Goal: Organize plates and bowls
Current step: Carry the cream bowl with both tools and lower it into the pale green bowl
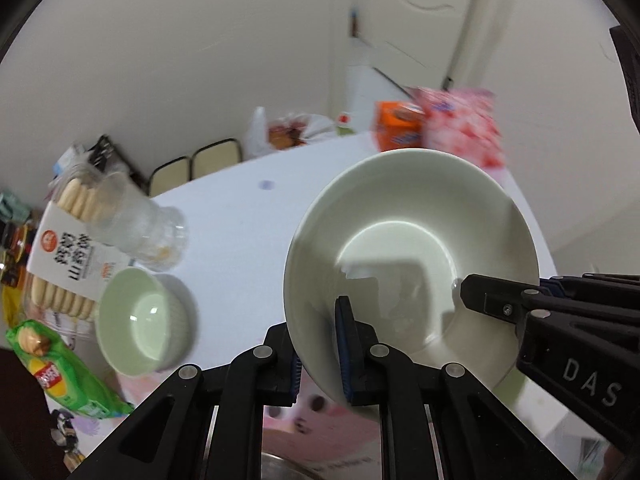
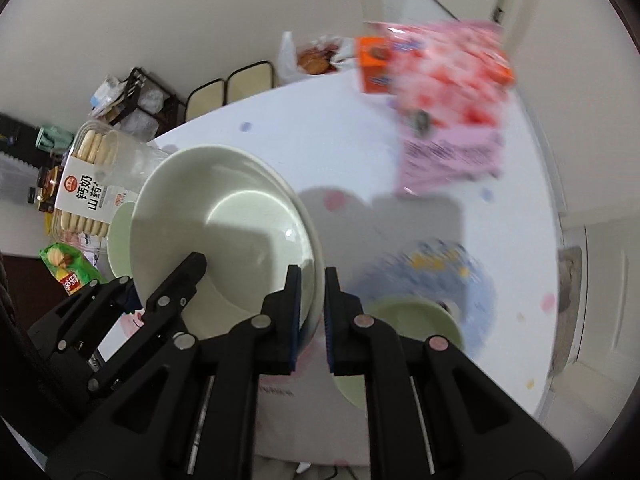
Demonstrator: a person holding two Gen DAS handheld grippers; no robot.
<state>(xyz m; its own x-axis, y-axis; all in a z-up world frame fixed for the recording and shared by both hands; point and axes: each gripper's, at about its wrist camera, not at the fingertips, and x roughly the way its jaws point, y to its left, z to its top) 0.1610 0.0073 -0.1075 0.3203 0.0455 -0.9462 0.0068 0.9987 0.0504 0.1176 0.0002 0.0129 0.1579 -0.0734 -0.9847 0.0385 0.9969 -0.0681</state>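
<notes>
White tabletop (image 1: 240, 240); both grippers' fingers (image 1: 346, 356) (image 2: 294, 312) clamped on glossy round bowl (image 1: 400, 240).

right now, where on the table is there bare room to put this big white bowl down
Bare tabletop runs across the middle, between the biscuit box and the pink packet. The left edge is crowded: small green bowl, clear jar, green snack bag. Both claws, left and right, grip the white bowl.
</notes>
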